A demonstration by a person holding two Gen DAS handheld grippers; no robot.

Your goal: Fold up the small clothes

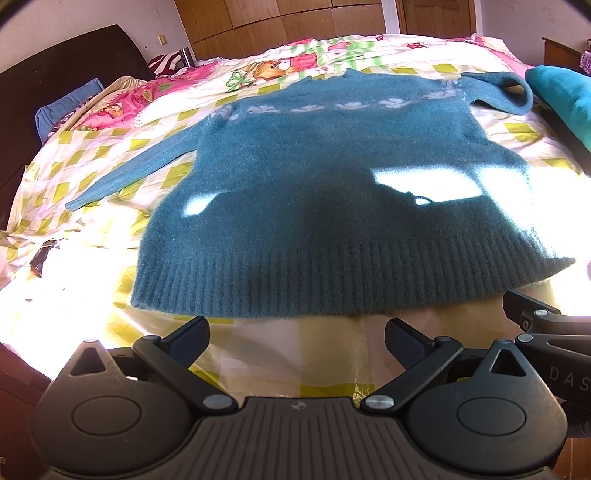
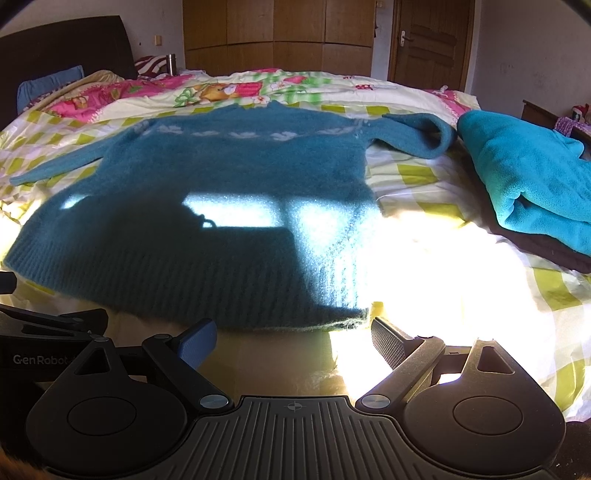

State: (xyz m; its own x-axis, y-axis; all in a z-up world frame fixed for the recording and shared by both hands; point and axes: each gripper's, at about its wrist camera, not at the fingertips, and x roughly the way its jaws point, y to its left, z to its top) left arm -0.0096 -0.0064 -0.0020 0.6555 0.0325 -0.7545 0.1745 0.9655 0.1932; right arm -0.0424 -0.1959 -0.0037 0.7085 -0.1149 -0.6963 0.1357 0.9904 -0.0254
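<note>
At the bed's near edge the teal sweater lies flat, hem toward you, both grippers, left and right, fingers wide and empty: pinch the hem corners evenly before folding.

This is a bedroom in a home. A wide bed fills most of both views, covered with a quilt printed with cartoon bears, flowers and yellow-green checks. A dark headboard stands at the left, with a blue pillow and a striped pillow against it. Behind the bed, a tall wooden wardrobe runs along the wall, and beside it is a panelled wooden door with a metal handle. Strong sunlight falls across the bedding, and folded clothes lie stacked on the right.
</note>
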